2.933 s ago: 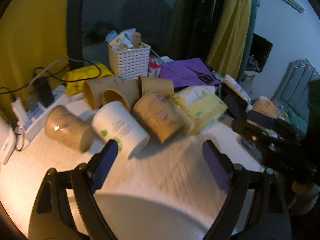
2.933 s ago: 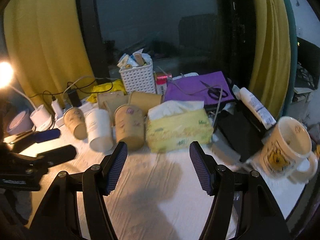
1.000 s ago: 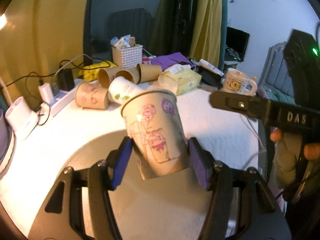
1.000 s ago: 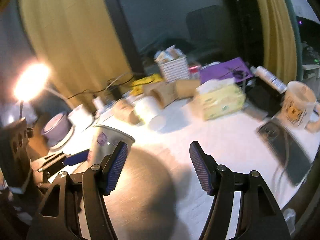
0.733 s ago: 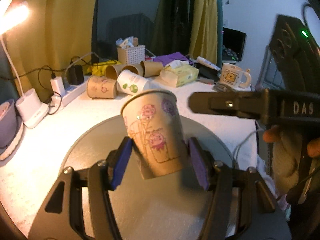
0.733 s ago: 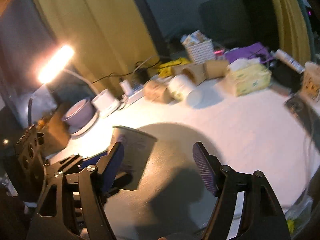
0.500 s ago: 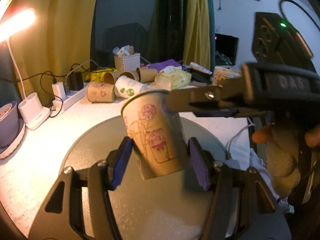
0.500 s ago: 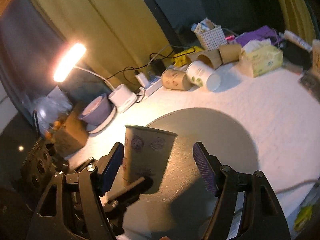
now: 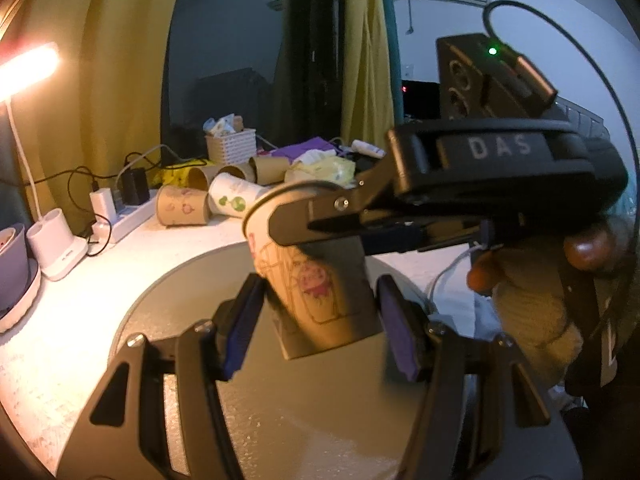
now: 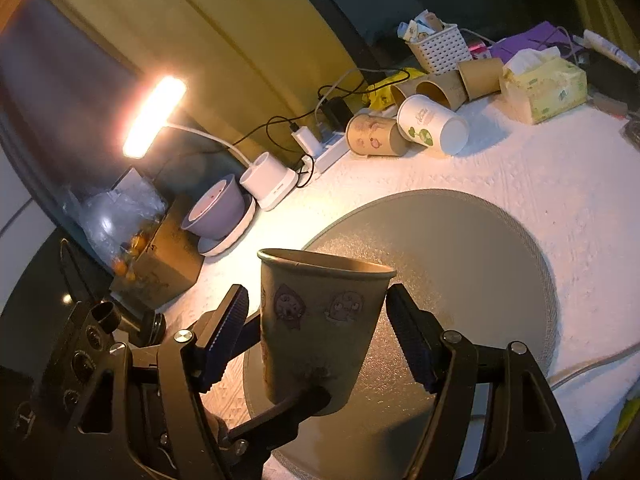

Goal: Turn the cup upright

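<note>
Pinching the cup [image 9: 316, 288] rim-up over the mat [image 10: 460, 248] with my left gripper [image 9: 320, 320]; my right gripper [image 10: 318, 334] brackets it, spread.

brown cartoon-printed paper cup [image 9: 316, 280] upright

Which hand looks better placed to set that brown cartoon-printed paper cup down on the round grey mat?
Left, probably. The left gripper is shut on the brown cartoon-printed paper cup, mouth up, over the round grey mat. The right gripper only straddles it, open.
</note>
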`<state>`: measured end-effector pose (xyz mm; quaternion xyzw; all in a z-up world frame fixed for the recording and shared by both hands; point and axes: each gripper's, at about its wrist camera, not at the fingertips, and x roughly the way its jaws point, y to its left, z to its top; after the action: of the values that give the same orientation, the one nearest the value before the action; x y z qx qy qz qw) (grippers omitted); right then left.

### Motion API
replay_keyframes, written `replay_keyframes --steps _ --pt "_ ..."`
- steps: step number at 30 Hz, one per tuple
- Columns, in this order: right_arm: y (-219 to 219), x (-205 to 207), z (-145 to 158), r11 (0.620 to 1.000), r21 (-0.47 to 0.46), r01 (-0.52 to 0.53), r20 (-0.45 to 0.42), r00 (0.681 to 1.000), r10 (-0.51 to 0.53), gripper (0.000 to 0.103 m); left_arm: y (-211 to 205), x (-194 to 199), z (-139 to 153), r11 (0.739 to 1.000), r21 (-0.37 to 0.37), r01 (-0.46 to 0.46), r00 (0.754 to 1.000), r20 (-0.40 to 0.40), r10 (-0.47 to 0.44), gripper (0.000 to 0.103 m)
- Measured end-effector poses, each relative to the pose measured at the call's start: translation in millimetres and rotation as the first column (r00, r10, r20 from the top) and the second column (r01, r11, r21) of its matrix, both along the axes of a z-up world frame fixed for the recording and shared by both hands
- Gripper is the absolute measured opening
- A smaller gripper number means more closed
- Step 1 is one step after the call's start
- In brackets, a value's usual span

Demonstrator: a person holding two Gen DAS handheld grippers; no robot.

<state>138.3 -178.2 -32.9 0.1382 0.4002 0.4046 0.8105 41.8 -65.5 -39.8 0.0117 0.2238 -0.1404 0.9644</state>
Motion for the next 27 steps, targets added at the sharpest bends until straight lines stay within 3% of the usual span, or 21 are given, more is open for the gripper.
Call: replay_keyframes --steps 3,10,12,14,17,20,22,27 --pt "-1.1 3.0 -3.0 1.000 0.009 0.000 -0.010 1.000 0.000 0.069 1.8 -0.8 0.0 1.000 -0.008 0.004 1.000 0.001 -0.004 0.059" --pt "2.9 6.0 -4.6 1.000 -0.004 -0.006 0.002 1.000 0.006 0.068 7.1 1.8 -1.0 0.999 -0.038 -0.002 1.000 -0.027 0.001 0.060" --pt "4.7 7.7 -4.8 1.000 -0.018 0.004 0.011 1.000 -0.003 0.068 7.7 4.2 -2.9 0.999 -0.049 0.000 0.999 -0.052 -0.003 0.066" --pt "5.2 11.4 -4.4 0.999 -0.041 0.034 0.034 0.999 -0.033 0.068 11.1 7.6 -5.0 0.998 -0.069 -0.009 0.997 -0.077 0.004 0.074" --pt "6.6 16.7 -1.5 0.989 -0.098 0.106 0.117 0.989 -0.094 0.068 20.3 13.9 -9.2 0.993 -0.105 -0.049 0.992 -0.119 0.036 0.075" --pt "11.3 22.6 -0.7 0.963 -0.185 0.196 0.233 0.961 -0.151 0.068 35.2 25.6 -17.4 0.982 -0.136 -0.132 0.974 -0.200 0.103 0.075" --pt "14.8 31.2 -6.7 0.954 -0.207 0.216 0.257 0.953 -0.160 0.068 47.2 30.8 -22.0 0.969 -0.159 -0.189 0.959 -0.240 0.148 0.075" --pt "30.5 34.9 -18.2 0.919 -0.284 0.274 0.361 0.918 -0.162 0.068 79.6 38.2 -32.7 0.918 -0.205 -0.339 0.907 -0.329 0.262 0.075"
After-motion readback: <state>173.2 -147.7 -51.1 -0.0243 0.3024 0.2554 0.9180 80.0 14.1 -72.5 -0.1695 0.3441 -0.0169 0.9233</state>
